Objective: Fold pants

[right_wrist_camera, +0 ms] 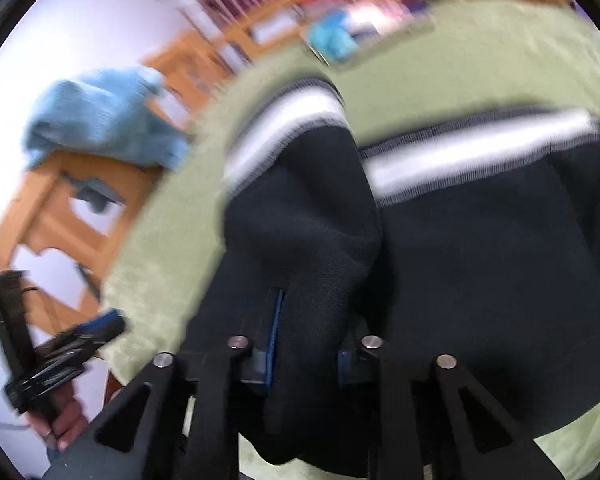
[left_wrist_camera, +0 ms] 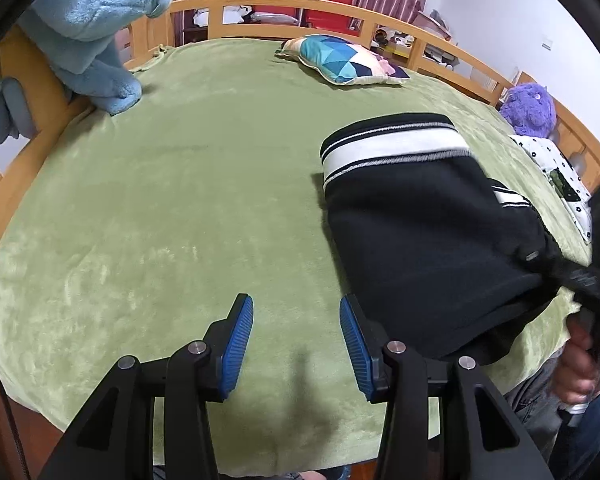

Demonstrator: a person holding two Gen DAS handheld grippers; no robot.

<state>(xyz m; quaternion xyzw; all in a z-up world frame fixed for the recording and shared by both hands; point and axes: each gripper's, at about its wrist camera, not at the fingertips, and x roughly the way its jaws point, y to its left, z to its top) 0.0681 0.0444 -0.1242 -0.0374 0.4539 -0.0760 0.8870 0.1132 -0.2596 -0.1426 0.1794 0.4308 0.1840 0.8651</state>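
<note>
Green blanket (left_wrist_camera: 148,208) fills most of the left wrist view, spread flat over a bed with a wooden rail (left_wrist_camera: 268,2) curving round its far and side edges. The left gripper (left_wrist_camera: 296,344) hangs above the near part of the blanket, its blue pads standing apart with nothing between them and only bare blanket under them. Wide open room runs from there to the far rail. At the left edge a pale blue plush toy (left_wrist_camera: 96,28) leans against the rail; a patterned pillow (left_wrist_camera: 346,60) lies near the far edge, and a purple plush toy (left_wrist_camera: 530,110) sits at the right by the rail. The black pants (left_wrist_camera: 428,232) lie on the right half of the blanket, with a white and grey striped band at their far end. Their near corner is drawn up toward the right edge, where a hand (left_wrist_camera: 584,364) holds the other tool.

Seen from the right wrist, much is blurred. The right gripper (right_wrist_camera: 306,344) is closed narrow on a raised fold of the pants (right_wrist_camera: 480,264), dark fabric bunched between its pads. Two striped bands show at the far end, side by side. Blanket (right_wrist_camera: 440,68) lies clear beyond them. The left gripper (right_wrist_camera: 96,330) shows off the bed's edge at lower left.
</note>
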